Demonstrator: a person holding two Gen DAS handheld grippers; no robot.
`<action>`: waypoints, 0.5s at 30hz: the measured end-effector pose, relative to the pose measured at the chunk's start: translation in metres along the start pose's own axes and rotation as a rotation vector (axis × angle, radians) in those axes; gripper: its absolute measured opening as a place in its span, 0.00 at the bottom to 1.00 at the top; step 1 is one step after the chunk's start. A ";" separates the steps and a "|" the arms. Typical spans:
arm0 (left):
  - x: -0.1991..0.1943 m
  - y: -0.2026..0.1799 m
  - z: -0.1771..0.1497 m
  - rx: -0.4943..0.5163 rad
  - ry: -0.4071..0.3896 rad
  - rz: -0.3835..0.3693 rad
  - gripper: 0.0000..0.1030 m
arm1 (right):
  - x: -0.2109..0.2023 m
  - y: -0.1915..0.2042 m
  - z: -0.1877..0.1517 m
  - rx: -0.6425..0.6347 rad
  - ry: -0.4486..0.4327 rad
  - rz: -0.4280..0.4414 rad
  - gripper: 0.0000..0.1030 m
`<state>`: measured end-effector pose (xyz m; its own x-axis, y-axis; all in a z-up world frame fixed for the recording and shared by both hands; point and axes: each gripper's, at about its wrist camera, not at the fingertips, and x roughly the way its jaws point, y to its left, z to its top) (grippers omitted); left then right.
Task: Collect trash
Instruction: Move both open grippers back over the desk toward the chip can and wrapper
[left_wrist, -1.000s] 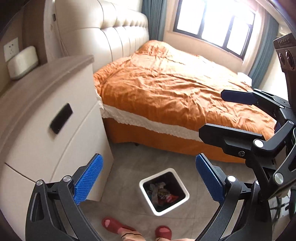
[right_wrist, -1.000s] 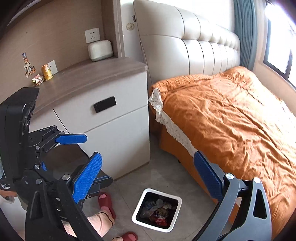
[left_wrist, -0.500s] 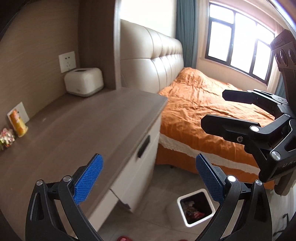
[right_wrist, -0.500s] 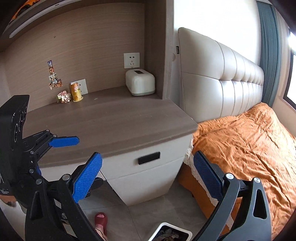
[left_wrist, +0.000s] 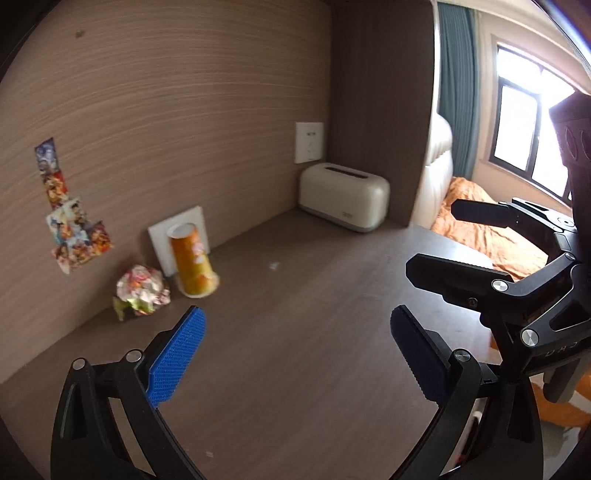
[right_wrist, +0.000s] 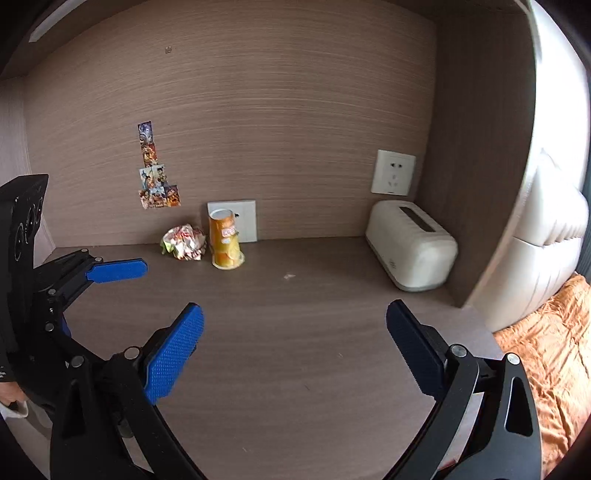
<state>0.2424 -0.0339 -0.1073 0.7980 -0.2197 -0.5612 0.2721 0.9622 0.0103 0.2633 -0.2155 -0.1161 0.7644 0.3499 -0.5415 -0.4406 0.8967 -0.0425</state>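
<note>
A crumpled wrapper (left_wrist: 140, 291) (right_wrist: 184, 242) lies at the back of the brown cabinet top (left_wrist: 314, 332), against the wall. An upside-down orange paper cup (left_wrist: 192, 262) (right_wrist: 225, 240) stands just right of it. My left gripper (left_wrist: 295, 350) is open and empty, above the cabinet top, short of both items. My right gripper (right_wrist: 295, 347) is open and empty, also short of them. Each gripper shows in the other's view: the right one (left_wrist: 476, 240) and the left one (right_wrist: 110, 280). The trash bin is out of view.
A white tissue box (left_wrist: 343, 195) (right_wrist: 413, 245) stands at the back right under a wall socket (right_wrist: 393, 171). Stickers (right_wrist: 155, 170) are on the wooden back wall. The orange bed (right_wrist: 554, 350) lies to the right, beyond the cabinet edge.
Both grippers have swung up and left from the floor bin and bed to face the cabinet top. The bin has left both views; wrapper and cup are now closer.
</note>
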 end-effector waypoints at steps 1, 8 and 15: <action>0.003 0.014 0.002 -0.003 0.004 0.017 0.95 | 0.013 0.008 0.007 0.003 -0.003 0.018 0.96; 0.019 0.086 0.002 -0.039 0.022 0.122 0.95 | 0.079 0.044 0.038 0.014 0.004 0.096 0.96; 0.043 0.125 0.000 -0.079 0.018 0.185 0.95 | 0.127 0.065 0.051 -0.011 0.050 0.126 0.96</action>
<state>0.3108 0.0766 -0.1302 0.8204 -0.0354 -0.5707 0.0778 0.9957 0.0501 0.3555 -0.0988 -0.1449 0.6784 0.4452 -0.5845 -0.5370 0.8434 0.0191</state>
